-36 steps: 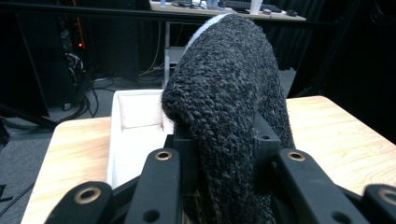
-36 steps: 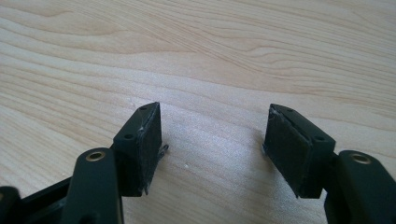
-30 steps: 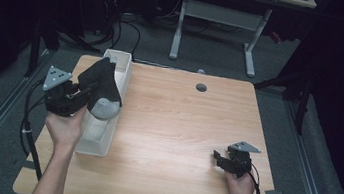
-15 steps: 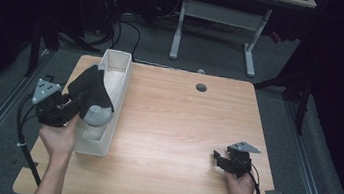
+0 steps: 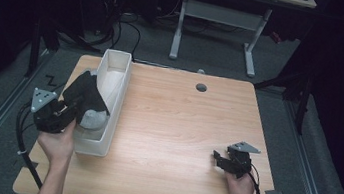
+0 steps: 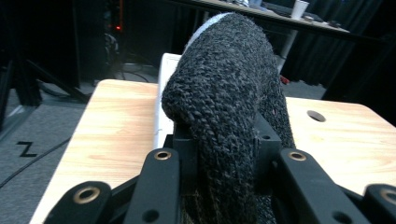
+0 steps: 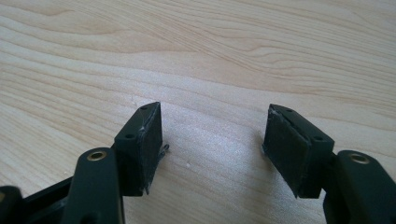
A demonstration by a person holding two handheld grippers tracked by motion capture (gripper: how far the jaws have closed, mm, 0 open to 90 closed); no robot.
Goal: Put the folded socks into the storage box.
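Dark knit sock sits clamped in the left tongs over the white bin on the counter; next it likely needs lowering inside and letting go. Right tongs rest released.

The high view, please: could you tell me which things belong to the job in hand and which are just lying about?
In the job:
- left gripper
- dark knitted sock, clamped in it
- white bin

Lying about:
- right gripper, open
- table
- desk behind
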